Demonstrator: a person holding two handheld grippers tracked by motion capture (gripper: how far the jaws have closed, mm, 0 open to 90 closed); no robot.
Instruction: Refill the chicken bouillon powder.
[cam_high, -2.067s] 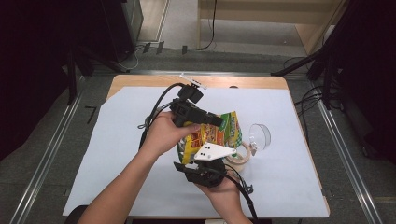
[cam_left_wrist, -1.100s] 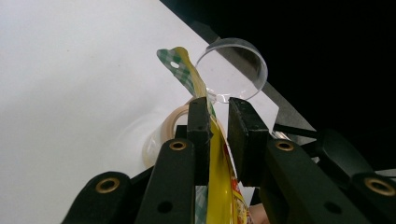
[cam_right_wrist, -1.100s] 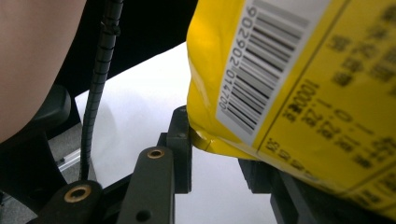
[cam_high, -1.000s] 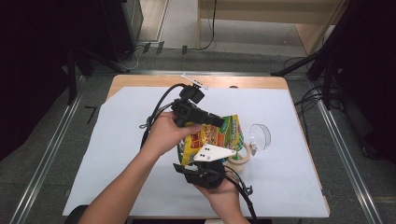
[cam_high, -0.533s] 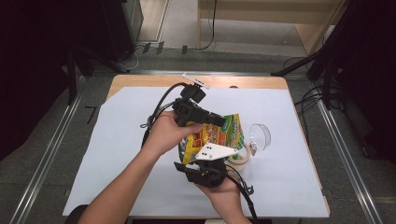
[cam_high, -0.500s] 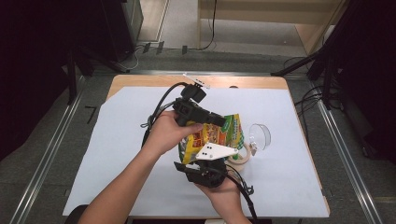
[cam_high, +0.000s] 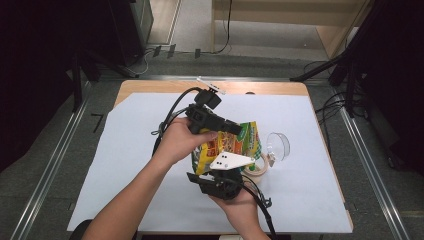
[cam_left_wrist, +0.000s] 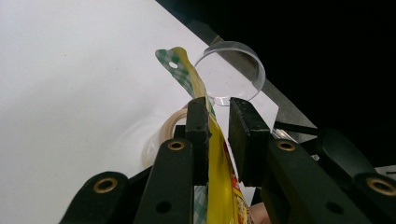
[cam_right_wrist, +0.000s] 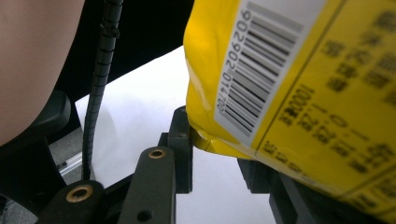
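Observation:
A yellow and green snack bag (cam_high: 241, 143) is held above the white sheet between both grippers. My left gripper (cam_high: 240, 128) comes in from the left, and its jaws stand close together on the bag's upper part (cam_left_wrist: 217, 156). A thin gap shows beside one pad near the tips (cam_left_wrist: 217, 105). From below, my right gripper (cam_high: 226, 171) reaches up under its grey plate. It is shut on the lower corner of the bag (cam_right_wrist: 280, 70), whose barcode faces the camera, at the jaw tips (cam_right_wrist: 217, 147).
A roll of beige tape (cam_high: 258, 169) lies on the white sheet (cam_high: 125, 150) just right of the bag. A clear plastic cup (cam_high: 278, 145) lies on its side beyond it. The table's far edge (cam_high: 270, 88) is bare wood. Cables trail from both grippers.

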